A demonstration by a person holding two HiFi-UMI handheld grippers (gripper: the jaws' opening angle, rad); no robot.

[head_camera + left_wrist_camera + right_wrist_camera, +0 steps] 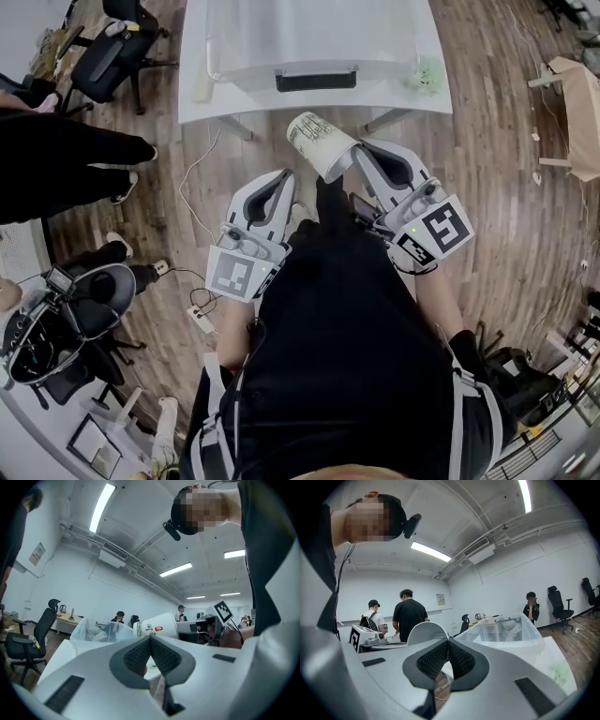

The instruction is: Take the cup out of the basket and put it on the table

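A white paper cup with print on its side lies tilted in the air in front of the white table, mouth toward the table. My right gripper is shut on the cup's wall near its rim. From the left gripper view the cup shows sideways at the end of the right gripper. In the right gripper view it is a white dome just behind my shut right gripper. My left gripper hangs beside it, shut and empty, its pads pressed together. The clear plastic basket stands on the table.
A green crumpled thing lies on the table's right corner. Office chairs and a person in black are at the left. A wooden stand is at the right. A power strip lies on the wooden floor.
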